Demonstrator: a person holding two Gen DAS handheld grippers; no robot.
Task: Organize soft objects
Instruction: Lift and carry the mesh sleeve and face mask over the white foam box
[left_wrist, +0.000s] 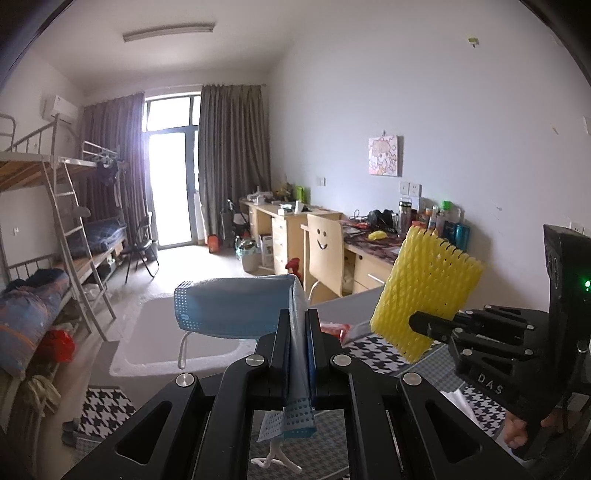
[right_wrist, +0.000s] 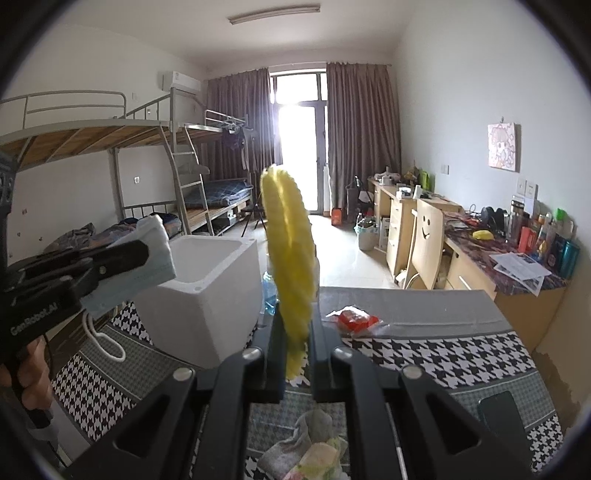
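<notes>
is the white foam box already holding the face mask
No, the face mask is clamped in the left gripper in the air beside the white foam box, whose visible inside shows nothing.

Black left tongs (left_wrist: 297, 334) with silver screws; right tongs (right_wrist: 297, 345) alike; white "DAS" lettering; green light

Counts: two hand-held grippers, five soft or loose items, one box.

One blue pleated face mask (left_wrist: 236, 306), one yellow foam mesh sleeve (right_wrist: 290, 258), one white foam box (right_wrist: 207, 291), one red plastic-wrapped packet (right_wrist: 356, 319), one grey sock (right_wrist: 303, 437) and one pale patterned cloth bundle (right_wrist: 319, 459) near the tabletop's (right_wrist: 461, 350) front edge.
</notes>
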